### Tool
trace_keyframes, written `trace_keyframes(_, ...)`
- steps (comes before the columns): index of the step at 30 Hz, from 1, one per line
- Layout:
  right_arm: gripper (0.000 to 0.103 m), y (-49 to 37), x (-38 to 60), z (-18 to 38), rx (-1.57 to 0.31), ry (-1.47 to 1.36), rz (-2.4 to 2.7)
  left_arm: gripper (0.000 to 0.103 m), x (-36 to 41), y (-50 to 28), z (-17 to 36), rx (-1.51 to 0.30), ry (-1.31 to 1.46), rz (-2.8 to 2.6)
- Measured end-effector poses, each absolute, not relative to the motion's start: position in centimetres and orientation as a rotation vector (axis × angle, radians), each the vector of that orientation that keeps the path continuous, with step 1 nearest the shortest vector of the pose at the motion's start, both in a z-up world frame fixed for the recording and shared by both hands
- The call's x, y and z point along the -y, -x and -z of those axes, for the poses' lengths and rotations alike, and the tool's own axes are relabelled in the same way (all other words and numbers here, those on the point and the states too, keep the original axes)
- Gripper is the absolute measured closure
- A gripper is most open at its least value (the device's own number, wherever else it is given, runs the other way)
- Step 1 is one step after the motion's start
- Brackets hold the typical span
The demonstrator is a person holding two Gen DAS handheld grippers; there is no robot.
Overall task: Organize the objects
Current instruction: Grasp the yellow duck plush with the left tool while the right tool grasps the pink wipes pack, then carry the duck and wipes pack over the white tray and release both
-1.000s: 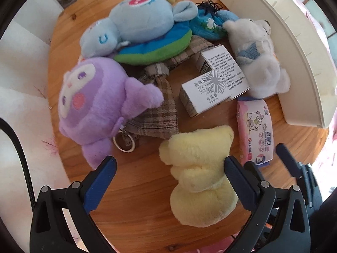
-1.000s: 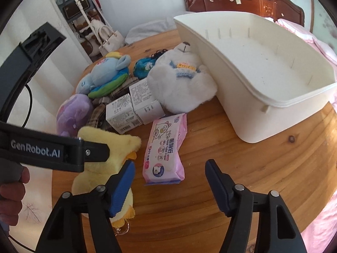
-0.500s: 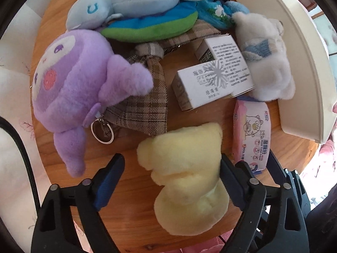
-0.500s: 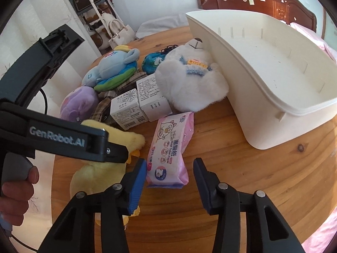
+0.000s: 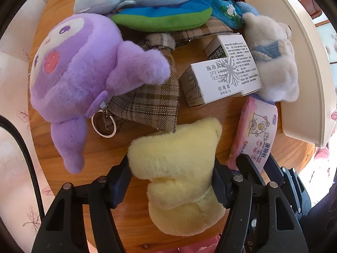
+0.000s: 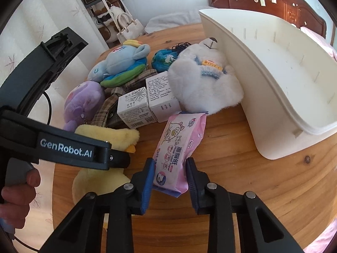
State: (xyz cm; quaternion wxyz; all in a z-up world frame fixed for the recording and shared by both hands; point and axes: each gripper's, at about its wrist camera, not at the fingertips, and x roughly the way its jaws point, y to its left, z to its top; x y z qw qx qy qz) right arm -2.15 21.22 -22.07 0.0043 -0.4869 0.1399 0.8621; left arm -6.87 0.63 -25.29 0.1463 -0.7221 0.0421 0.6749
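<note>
Reading "GenRobot.AI" in white on the black arm of the left gripper (image 6: 118, 158). Showing "PEARL CREAM" and "珠珠膏" beside a snowflake print on the white box (image 5: 219, 80). Carrying "Moist Toilet Paper" and "湿厕纸" on the pink wipes pack (image 6: 179, 147). Spelling "Lucky" in orange on the white plush toy (image 6: 210, 66). Fine print on the second box (image 6: 160, 94) too small to read.

Bright daylight, sharp centre, heavy fisheye bending at the rims.

Both views sit in black round vignettes, and straight edges curve strongly, most plainly the white bin (image 6: 271, 80) wall. Sun falls warm on the wooden table (image 5: 118, 147), casting soft, short shadows under the plush toys. The white curtain (image 6: 27, 42) at left is nearly washed out. Print on the white boxes (image 5: 223, 80) reads crisp; the outer edges smear slightly.
</note>
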Motion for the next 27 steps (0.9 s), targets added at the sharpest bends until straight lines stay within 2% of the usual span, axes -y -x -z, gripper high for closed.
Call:
trace_keyframes(10,0.079,2.0,-20.2,21.4,-0.44,1.507,-2.683,0.038,4.2,5.0,24.7,-0.147,2.027,-1.948)
trace_keyframes(20,0.082,-1.9,-18.4,20.6,-0.413,1.426,-2.665,0.038,10.9,2.0,23.6,-0.2,1.921,-1.95)
trace_keyframes(27,0.082,-1.2,-17.8,20.1,-0.42,1.379,-2.655,0.038,16.4,0.5,22.4,-0.157,1.834,-1.981)
